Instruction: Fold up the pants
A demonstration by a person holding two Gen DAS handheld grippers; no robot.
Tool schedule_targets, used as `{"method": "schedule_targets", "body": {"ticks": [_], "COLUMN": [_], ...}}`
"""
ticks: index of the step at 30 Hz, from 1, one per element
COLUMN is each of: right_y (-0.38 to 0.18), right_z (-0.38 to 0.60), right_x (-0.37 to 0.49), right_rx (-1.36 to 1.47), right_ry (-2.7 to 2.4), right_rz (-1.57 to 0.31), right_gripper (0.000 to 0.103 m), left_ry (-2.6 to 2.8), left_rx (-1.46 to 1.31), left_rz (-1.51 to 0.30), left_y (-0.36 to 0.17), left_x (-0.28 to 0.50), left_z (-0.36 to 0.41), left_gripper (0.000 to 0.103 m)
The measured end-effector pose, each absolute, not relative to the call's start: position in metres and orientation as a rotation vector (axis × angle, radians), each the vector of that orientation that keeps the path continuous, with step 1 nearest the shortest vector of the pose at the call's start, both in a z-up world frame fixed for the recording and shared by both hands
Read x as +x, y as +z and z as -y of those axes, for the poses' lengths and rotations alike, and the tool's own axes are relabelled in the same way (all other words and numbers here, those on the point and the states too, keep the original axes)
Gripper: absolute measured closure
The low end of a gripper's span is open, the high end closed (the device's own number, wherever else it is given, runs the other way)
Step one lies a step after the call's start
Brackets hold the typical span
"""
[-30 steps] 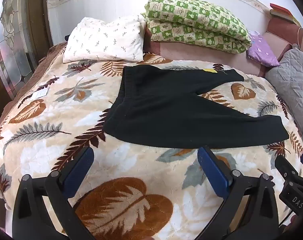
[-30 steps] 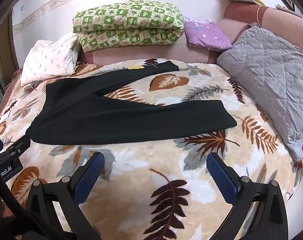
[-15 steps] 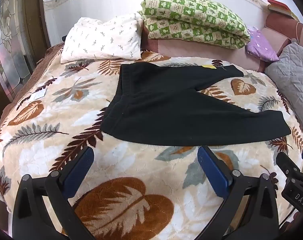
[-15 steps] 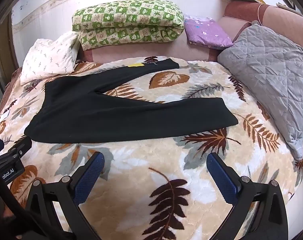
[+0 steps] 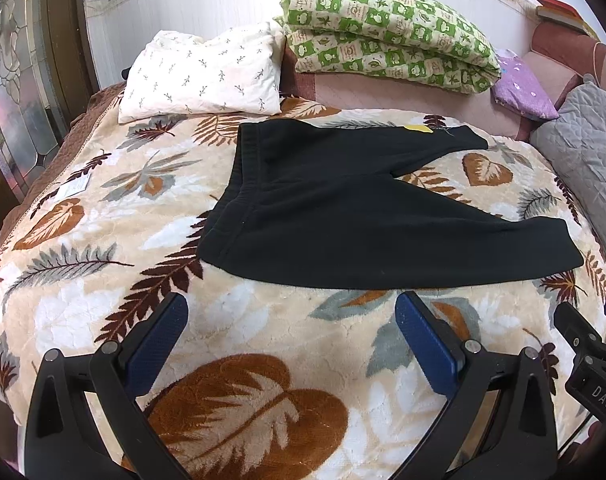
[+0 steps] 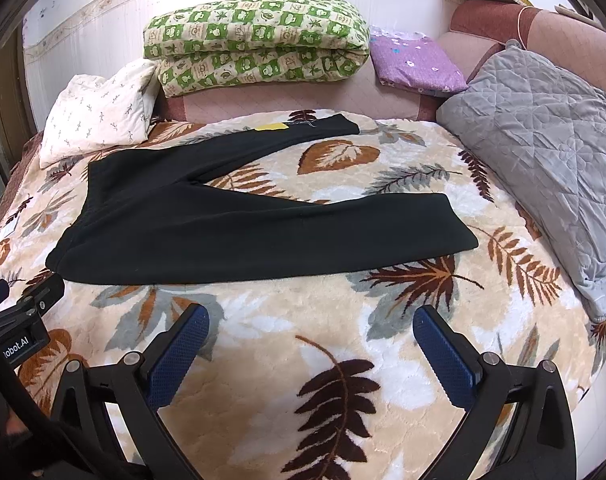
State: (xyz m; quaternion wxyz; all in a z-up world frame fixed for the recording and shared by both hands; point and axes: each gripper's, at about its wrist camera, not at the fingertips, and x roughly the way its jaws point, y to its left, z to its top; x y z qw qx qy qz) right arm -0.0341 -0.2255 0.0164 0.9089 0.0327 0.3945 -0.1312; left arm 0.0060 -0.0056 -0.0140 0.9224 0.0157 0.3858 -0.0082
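Note:
Black pants [image 5: 343, 216] lie flat on a leaf-patterned blanket [image 5: 231, 328], waistband to the left and both legs spread to the right. A yellow tag [image 5: 419, 128] sits on the far leg. My left gripper [image 5: 291, 332] stands open over bare blanket, just short of the near edge of the pants. In the right wrist view the same pants [image 6: 239, 224] stretch across the bed, the near leg ending at a cuff [image 6: 457, 224]. My right gripper [image 6: 311, 344] is open too, hovering in front of that near leg with nothing between its fingers.
A white sprigged pillow [image 5: 203, 76], a folded green checked quilt [image 6: 255, 44] and a purple pillow [image 6: 415, 64] line the headboard. A grey quilted cushion [image 6: 551, 152] lies at the right. A glass-panelled door [image 5: 15, 92] stands at the left.
Both grippers have shifted slightly closer to the bed and a little higher, so the pants sit a touch nearer in each view. The pants have not moved and both grippers stay open.

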Motion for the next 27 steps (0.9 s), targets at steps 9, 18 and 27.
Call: {"method": "schedule_targets", "body": {"ticks": [9, 18, 27], "right_y": [0.0162, 0.0160, 0.0125], "right_z": [0.2251, 0.2245, 0.2236], "right_x": [-0.0330, -0.0331, -0.0317], "right_rx": [0.064, 0.063, 0.065], "right_ry": [-0.269, -0.271, -0.267], "right_rz": [-0.816, -0.816, -0.820], "right_gripper": [0.001, 0.001, 0.001], "left_ry": [-0.017, -0.018, -0.020], "left_rx": [0.032, 0.032, 0.033], "left_rz": [-0.792, -0.793, -0.795], "left_y": [-0.0144, -0.0142, -0.0158], "left_x": [0.0059, 0.0061, 0.0060], "left_z": [0.0057, 0.0059, 0.0062], "left_gripper": [0.000, 0.000, 0.000]}}
